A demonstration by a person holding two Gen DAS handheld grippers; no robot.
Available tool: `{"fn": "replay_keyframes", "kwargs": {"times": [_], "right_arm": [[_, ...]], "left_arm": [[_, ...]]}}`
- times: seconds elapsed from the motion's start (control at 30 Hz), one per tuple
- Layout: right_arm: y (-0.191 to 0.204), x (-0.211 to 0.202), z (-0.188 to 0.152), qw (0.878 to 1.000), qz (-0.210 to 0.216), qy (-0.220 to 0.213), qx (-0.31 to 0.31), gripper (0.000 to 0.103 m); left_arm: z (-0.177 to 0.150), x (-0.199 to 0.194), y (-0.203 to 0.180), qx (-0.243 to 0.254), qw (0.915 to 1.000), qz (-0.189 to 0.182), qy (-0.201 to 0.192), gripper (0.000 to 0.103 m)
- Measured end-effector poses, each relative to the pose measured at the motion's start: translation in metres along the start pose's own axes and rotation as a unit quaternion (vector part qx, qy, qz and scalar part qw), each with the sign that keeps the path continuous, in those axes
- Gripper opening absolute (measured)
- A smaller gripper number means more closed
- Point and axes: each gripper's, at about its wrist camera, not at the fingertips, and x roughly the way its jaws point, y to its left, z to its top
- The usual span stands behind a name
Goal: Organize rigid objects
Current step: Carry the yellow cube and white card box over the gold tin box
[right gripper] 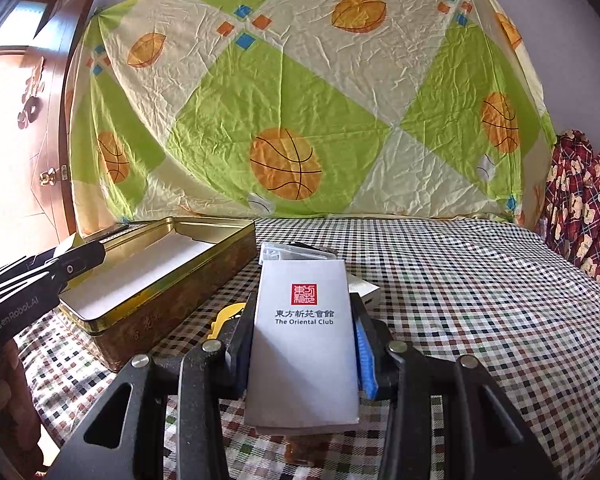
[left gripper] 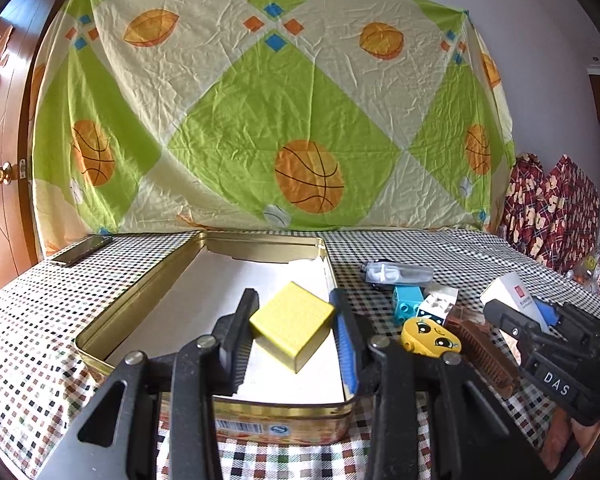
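1. My left gripper (left gripper: 294,334) has its fingers clamped on a yellow block (left gripper: 291,325), one pad on each side, and holds it tilted above the near end of the gold tin (left gripper: 140,304).
2. The tin sits open on the checked tablecloth (left gripper: 40,320); its white lining (left gripper: 204,292) is bare apart from the shadow under the block.
3. My right gripper (right gripper: 302,344) grips a white box (right gripper: 303,344) printed with a red seal and "The Oriental Club". The black finger presses its left side and the blue pad (right gripper: 365,354) its right, and the box is lifted off the cloth.
4. In the left wrist view that same gripper and box show at the right edge, to the right of the tin.
5. Between the tin and my right gripper lie the loose pieces: a clear plastic packet (left gripper: 398,273), a blue brick (left gripper: 407,303), a white patterned block (left gripper: 440,304), a yellow toy with a cartoon face (left gripper: 430,338) and a brown comb (left gripper: 486,354).
6. These pieces crowd together, several touching.
7. A dark phone (left gripper: 82,250) lies on the far left corner of the cloth, well apart from the tin.
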Motion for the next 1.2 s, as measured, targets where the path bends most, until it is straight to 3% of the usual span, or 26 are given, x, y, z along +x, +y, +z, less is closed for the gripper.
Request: {"fn": "replay_keyframes", "kwargs": {"times": [0.7,1.2], "right_arm": [[0.04,0.013,0.016,0.999,0.044,0.001,-0.027,0.044],[0.056,0.029,0.02,0.997,0.072,0.025,-0.025,0.044]], "left_arm": [[0.006,0.007,0.038,-0.028,0.999,0.034,0.008,0.036],[0.009,0.02,0.056,-0.039,0.9975,0.044,0.039,0.036]]}}
